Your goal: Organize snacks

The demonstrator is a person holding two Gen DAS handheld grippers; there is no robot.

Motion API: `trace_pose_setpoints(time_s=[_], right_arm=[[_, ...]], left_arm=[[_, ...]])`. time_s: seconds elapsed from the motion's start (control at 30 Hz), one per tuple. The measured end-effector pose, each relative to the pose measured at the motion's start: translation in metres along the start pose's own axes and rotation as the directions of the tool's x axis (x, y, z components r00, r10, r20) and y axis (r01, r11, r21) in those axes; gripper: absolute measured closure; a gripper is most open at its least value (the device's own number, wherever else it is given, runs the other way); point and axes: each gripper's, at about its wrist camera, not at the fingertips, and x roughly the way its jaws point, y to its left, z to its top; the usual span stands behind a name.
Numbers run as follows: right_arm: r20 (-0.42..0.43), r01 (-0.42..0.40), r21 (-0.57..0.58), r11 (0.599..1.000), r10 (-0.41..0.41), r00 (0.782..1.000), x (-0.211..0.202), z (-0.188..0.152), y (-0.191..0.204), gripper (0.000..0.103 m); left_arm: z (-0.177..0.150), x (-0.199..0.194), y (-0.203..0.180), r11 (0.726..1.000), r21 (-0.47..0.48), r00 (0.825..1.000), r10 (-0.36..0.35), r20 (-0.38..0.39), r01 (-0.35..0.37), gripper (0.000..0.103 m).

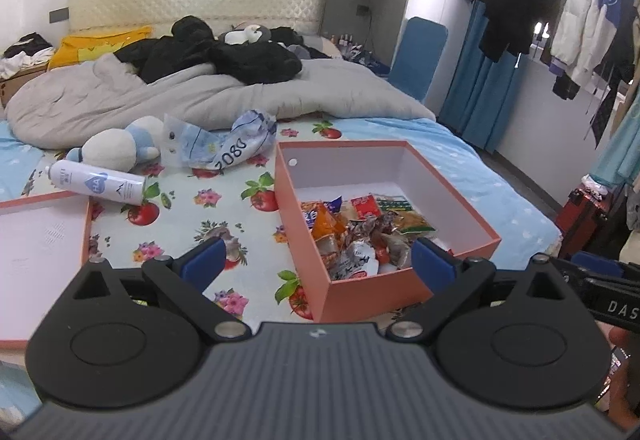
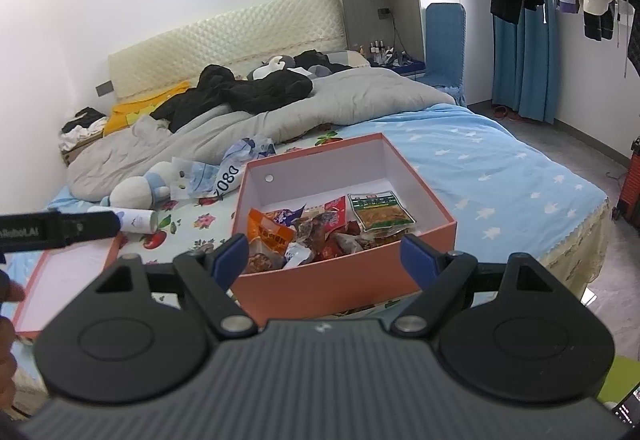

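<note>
A: Snacks (image 2: 320,228) lie heaped in the near end of the pink box (image 2: 448,226) on the bed; an orange packet (image 2: 266,234) leans by its left wall, a green-labelled packet (image 2: 378,211) lies flat toward the right; the far end of the box floor is bare.

B: And the box edges?

A: Its near wall faces both cameras; its right corner sits near the bed's edge, where the blue starred sheet (image 2: 500,167) drops to the floor; the box lid (image 1: 40,240) lies open side up to the left, apart from the box.

B: The claws?

A: The left gripper (image 1: 316,260) has its jaws wide apart with nothing between them, hovering short of the box's near left corner; the right gripper (image 2: 326,258) is likewise spread and empty, in front of the near wall.

B: Room around?

A: Flowered sheet (image 1: 192,215) shows bare between lid and box; a white spray can (image 1: 96,183), a plush toy (image 1: 120,145) and a crumpled blue-white bag (image 1: 224,143) lie beyond, before the grey duvet (image 1: 200,95).
</note>
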Motion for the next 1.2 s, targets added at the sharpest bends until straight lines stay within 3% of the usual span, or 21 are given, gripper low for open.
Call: trace_pose_setpoints(time_s=[0.83, 0.87, 1.2], right_arm=[[-0.01, 0.007, 0.036, 0.999, -0.007, 1.0, 0.01, -0.003, -0.008, 0.013], [-0.009, 0.007, 0.037, 0.999, -0.006, 1.0, 0.011, -0.003, -0.008, 0.001], [0.003, -0.007, 0.025, 1.0, 0.007, 1.0, 0.011, -0.001, -0.007, 0.0]], left_arm=[[-0.004, 0.007, 0.0, 1.0, 0.006, 1.0, -0.007, -0.004, 0.007, 0.002], [-0.004, 0.007, 0.0, 1.0, 0.007, 1.0, -0.008, -0.004, 0.008, 0.002], [-0.004, 0.007, 0.0, 1.0, 0.005, 1.0, -0.006, -0.009, 0.006, 0.002]])
